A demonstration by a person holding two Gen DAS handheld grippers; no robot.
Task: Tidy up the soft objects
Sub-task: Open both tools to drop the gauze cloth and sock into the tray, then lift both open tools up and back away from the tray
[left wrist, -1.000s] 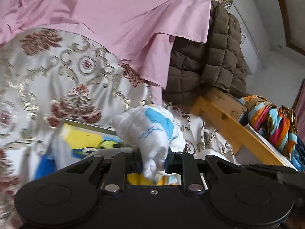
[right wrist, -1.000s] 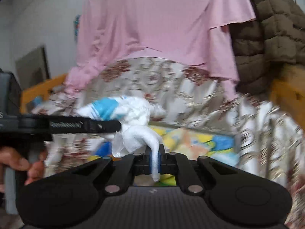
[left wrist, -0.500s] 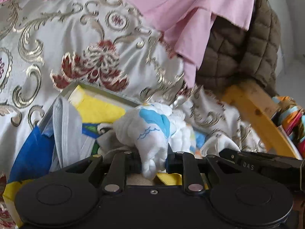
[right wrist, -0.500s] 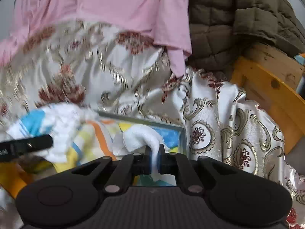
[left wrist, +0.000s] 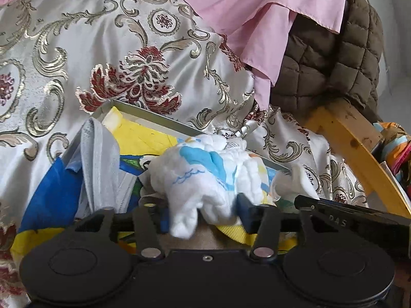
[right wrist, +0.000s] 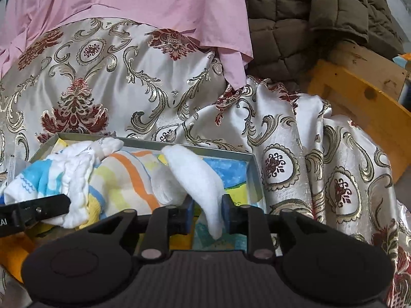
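A white cloth with blue, yellow and orange print (left wrist: 205, 177) lies over a shallow grey box (left wrist: 143, 114) with a colourful lining. One end sits between the fingers of my left gripper (left wrist: 203, 217), whose jaws have parted around it. The other white end (right wrist: 197, 177) hangs between the fingers of my right gripper (right wrist: 206, 214), which has also parted. The cloth's striped middle (right wrist: 123, 179) rests in the box (right wrist: 179, 145). The left gripper's tip (right wrist: 38, 209) shows in the right wrist view.
The box sits on a cream brocade bedspread (left wrist: 115, 59) with red and gold flowers. A pink sheet (right wrist: 143, 2) and a brown quilted jacket (right wrist: 308, 18) hang behind. A wooden bed frame (right wrist: 359, 97) stands at right. A grey cloth (left wrist: 100, 159) drapes over the box's left edge.
Both grippers lowered the cloth into the box. Their jaws, shut on the cloth before, have widened, and the cloth now rests on the box lining.
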